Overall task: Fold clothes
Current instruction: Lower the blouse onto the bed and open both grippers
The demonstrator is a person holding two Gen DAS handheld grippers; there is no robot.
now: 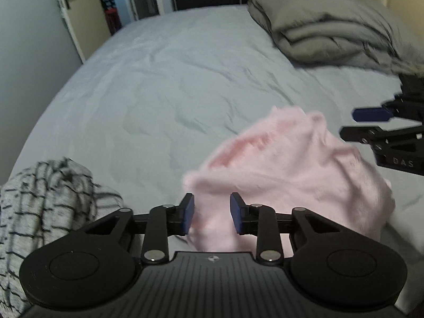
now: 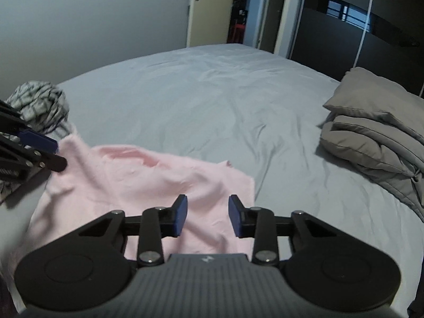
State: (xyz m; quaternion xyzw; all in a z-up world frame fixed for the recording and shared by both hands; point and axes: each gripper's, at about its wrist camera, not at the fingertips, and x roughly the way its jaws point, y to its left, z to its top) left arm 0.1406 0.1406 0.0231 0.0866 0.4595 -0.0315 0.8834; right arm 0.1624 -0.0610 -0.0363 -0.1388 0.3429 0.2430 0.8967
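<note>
A pink garment lies rumpled on the grey bed sheet; it looks blurred in the left wrist view. My left gripper is open just above the garment's near edge, pink cloth showing in the gap between its blue pads. From the right wrist view the pink garment spreads flatter, and the left gripper hovers over its far left corner. My right gripper is open over the garment's near right part, nothing pinched. The right gripper also shows at the right edge of the left wrist view, jaws apart.
A crumpled grey garment with dark stripes sits left of the pink one. A folded taupe duvet lies at the right of the bed. A door and dark wardrobe stand beyond.
</note>
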